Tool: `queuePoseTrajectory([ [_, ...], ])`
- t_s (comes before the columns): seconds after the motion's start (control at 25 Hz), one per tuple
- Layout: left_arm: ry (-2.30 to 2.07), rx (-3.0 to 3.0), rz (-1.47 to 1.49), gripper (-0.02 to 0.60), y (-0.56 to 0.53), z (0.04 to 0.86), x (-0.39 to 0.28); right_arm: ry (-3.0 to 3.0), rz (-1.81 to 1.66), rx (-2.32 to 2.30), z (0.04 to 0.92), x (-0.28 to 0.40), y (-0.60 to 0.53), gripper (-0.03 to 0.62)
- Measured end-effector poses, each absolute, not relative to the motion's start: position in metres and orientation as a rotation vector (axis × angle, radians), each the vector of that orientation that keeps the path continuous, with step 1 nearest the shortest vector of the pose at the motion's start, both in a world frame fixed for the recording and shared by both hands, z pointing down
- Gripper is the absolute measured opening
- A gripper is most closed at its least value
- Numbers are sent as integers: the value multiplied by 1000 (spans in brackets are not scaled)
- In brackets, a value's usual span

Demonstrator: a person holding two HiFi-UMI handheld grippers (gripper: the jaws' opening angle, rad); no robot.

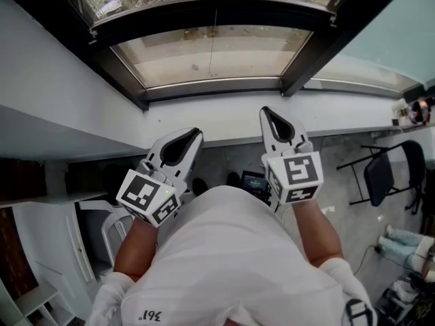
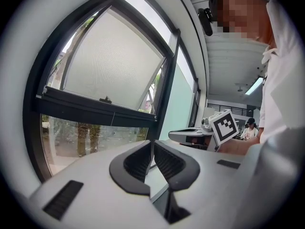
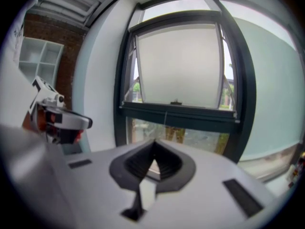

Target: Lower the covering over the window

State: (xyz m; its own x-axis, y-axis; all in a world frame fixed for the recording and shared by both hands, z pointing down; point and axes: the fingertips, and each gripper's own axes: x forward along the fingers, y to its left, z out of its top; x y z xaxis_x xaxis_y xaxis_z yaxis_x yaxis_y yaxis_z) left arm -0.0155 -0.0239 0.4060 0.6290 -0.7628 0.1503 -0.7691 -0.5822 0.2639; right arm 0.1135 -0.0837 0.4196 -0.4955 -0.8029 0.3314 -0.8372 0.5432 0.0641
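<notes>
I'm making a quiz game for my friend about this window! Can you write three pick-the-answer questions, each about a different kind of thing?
1. Where is the bare glass?
A) below the roller blind
B) above it
C) nowhere

2. What colour is the window frame?
A) red
B) black
C) yellow

3. How are the jaws of the right hand-held gripper?
A) wide open
B) holding a cup
C) shut and empty

Answers:
1 A: trees show under the blind's bottom edge.
2 B: it looks black on every side.
3 C: its jaws meet with nothing between them.
</notes>
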Motion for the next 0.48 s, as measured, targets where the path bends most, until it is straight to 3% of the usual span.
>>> queuePoseTrajectory([
  [0.48, -1222, 2517, 72, 38, -23, 420, 3, -2461, 213, 1300, 440, 124, -78, 21],
])
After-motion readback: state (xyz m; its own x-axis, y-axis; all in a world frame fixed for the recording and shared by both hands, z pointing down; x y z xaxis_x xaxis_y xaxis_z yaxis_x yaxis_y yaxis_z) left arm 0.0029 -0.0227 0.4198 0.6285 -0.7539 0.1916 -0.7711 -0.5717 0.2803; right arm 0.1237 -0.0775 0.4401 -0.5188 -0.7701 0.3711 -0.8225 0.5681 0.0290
